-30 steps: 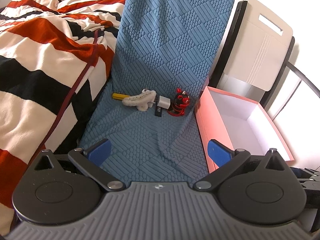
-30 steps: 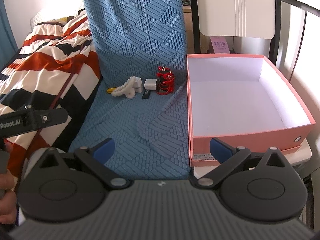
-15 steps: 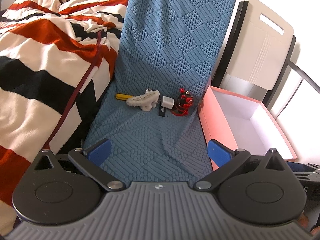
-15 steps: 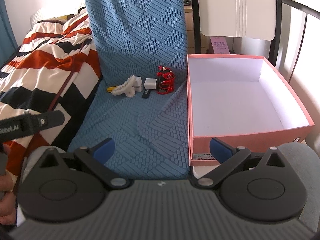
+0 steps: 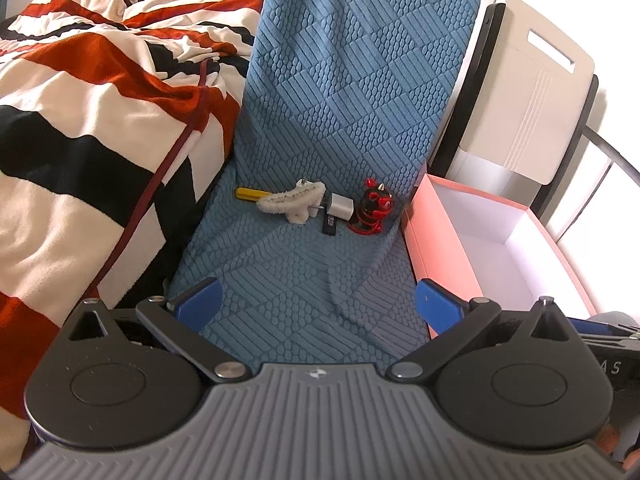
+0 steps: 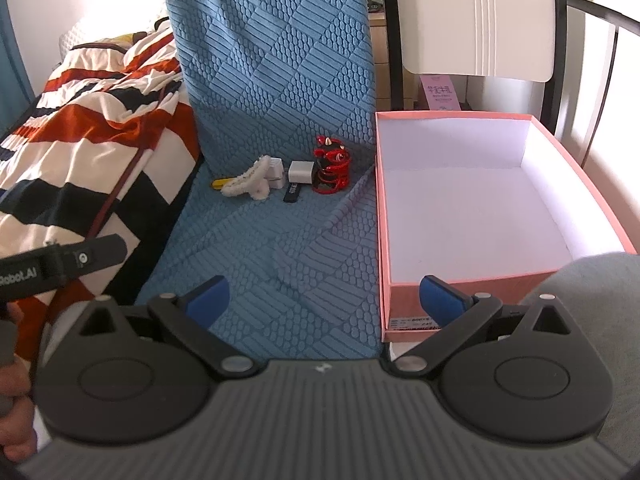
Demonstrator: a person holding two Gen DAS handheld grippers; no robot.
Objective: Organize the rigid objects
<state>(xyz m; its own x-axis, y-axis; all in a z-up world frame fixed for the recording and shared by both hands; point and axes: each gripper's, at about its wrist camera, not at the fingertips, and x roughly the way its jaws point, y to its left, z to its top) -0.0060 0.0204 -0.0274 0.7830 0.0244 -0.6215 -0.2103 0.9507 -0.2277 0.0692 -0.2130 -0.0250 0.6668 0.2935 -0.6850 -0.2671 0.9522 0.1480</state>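
Through my left wrist camera, I am holding the left gripper (image 5: 316, 302) with its jaws spread wide and nothing between them, above the blue textured mat (image 5: 320, 280). At the mat's fold a yellow stick (image 5: 246, 194), a fuzzy white hair claw (image 5: 290, 204), a white charger plug (image 5: 340, 207), a black flash drive (image 5: 329, 226) and a red devil figurine (image 5: 372, 210) are sitting in a tight row. The pink box (image 5: 444, 240) is standing just to their right.

Through my right wrist camera, I am holding the right gripper (image 6: 324, 298) equally wide and empty. The same items are lying near the box's far left corner; the box (image 6: 460, 292) is showing a bare white inside.
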